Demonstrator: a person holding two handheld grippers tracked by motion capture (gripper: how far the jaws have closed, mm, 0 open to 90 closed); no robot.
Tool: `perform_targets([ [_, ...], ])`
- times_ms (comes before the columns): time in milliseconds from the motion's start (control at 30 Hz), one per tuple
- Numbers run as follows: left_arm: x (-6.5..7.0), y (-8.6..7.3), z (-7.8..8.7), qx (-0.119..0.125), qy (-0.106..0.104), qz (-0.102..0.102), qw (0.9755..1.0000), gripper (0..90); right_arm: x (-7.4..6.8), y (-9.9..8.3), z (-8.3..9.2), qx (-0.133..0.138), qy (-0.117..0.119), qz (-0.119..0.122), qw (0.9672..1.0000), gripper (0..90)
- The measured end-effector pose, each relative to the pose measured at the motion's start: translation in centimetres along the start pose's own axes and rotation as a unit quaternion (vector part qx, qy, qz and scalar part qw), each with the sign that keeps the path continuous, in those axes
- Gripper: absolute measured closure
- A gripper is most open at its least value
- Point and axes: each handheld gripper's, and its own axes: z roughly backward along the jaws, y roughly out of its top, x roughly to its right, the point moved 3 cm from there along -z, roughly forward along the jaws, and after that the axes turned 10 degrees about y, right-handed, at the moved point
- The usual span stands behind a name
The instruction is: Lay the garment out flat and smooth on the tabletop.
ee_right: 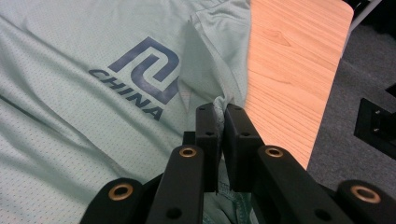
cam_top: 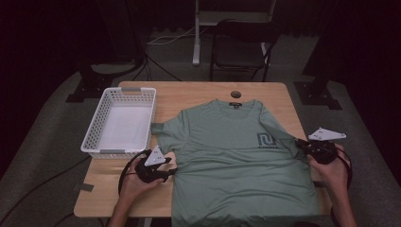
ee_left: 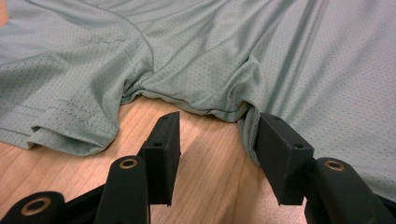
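The worktop [cam_top: 198, 92] was a pale wooden slab with rounded corners, bare along its far edge and at its near left corner. Spread across it lay the shirt [cam_top: 227, 156], a grey-green mesh tee, finely dotted and softly creased, collar toward the far edge, hem spilling over the near one. A dark blue logo [ee_right: 140, 77] sat on the chest. To the left stood the basket [cam_top: 94, 127], white perforated plastic, rectangular, its right wall just beside the shirt's left sleeve [cam_top: 163, 130]. Open wood showed between basket and near edge, and a narrow strip ran along the right edge past the right sleeve.

And there was the left gripper [ee_left: 217, 140], low on the wood at the shirt's left side seam, below the armpit. Its black jaws were spread wide, bare wood between them, the seam's edge bunched against the right jaw but not pinched. The right gripper [ee_right: 222, 121] sat at the worktop's right edge, jaws pressed together on a fold of the right sleeve [ee_right: 219, 51], fabric poking up between the pads.
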Motion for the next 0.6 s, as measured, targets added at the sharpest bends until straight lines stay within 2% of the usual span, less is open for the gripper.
perform_targets([
  [433, -0.20, -0.24, 0.13, -0.002, -0.001, 0.005, 1.0000, 50.3, 0.34, 0.02, -0.13, 0.000, -0.001, 0.000, 1.0000, 83.9],
  [600, -0.25, -0.26, 0.07, -0.003, -0.002, 0.006, 1.0000, 50.2, 0.44, 0.16, -0.01, 0.000, -0.003, 0.007, 1.0000, 83.6],
])
